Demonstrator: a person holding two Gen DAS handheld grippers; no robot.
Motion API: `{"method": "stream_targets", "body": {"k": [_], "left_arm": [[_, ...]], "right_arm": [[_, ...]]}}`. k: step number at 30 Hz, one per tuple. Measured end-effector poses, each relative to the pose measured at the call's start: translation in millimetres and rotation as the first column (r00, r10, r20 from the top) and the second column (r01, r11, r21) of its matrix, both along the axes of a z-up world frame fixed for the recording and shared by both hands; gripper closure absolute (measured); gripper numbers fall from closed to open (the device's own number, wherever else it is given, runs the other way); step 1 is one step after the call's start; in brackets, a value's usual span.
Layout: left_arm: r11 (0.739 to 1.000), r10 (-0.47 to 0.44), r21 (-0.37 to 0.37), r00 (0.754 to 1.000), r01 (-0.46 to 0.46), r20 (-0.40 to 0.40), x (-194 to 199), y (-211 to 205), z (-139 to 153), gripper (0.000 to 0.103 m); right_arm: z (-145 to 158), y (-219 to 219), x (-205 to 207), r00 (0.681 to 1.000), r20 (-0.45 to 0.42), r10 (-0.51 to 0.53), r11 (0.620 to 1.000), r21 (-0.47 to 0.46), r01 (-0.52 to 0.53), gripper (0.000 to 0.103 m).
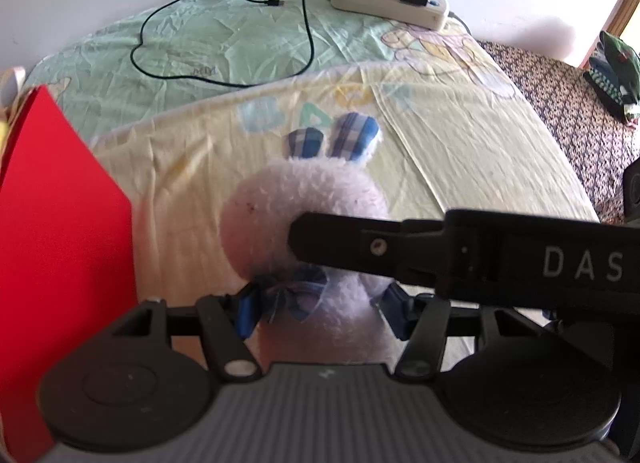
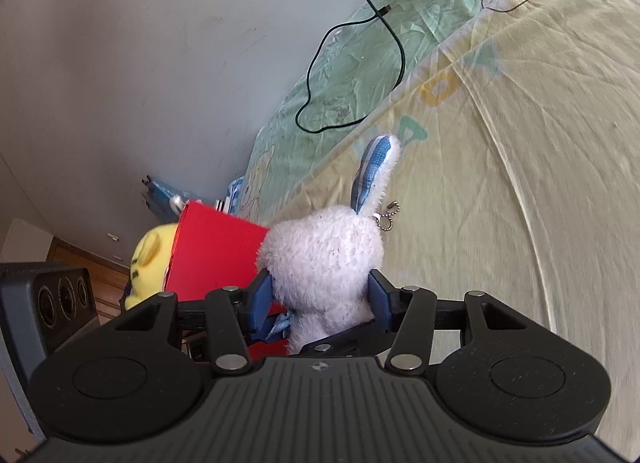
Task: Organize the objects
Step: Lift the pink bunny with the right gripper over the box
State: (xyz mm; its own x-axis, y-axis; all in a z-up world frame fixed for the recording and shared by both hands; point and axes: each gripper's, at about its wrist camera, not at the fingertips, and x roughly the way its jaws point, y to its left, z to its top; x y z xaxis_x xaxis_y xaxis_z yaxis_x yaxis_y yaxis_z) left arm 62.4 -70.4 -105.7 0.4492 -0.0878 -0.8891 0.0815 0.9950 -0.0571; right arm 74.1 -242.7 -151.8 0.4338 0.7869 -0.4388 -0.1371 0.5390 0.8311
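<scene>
Rabbit plush (image 2: 324,259) is being squeezed by both hand-held grippers, right (image 2: 320,297) and left (image 1: 320,305), probably steadying it for the red box (image 2: 212,255).

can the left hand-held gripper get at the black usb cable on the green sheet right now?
Probably not. The left hand-held gripper is shut on the white plush rabbit, as is the right hand-held gripper. The black cable lies clear on the sheet beyond, but the left would have to release first.

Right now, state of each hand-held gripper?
Left hand-held gripper: shut on the bunny.
Right hand-held gripper: shut on the same bunny.
</scene>
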Motion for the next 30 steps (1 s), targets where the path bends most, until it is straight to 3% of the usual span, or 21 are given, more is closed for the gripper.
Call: {"method": "stream_targets", "body": {"k": [16, 30], "left_arm": [[0.999, 0.022, 0.025, 0.999, -0.021, -0.034, -67.3, -10.4, 10.9, 0.044], [0.994, 0.091, 0.068, 0.996, -0.09, -0.011, -136.5, 5.8, 32.9, 0.044]], "right_arm": [[10.9, 6.3, -55.9, 0.998, -0.009, 0.066, 0.998, -0.011, -0.066, 0.049], [37.2, 42.5, -102.2, 0.971, 0.05, 0.234, 0.972, -0.034, -0.232, 0.049]]}}
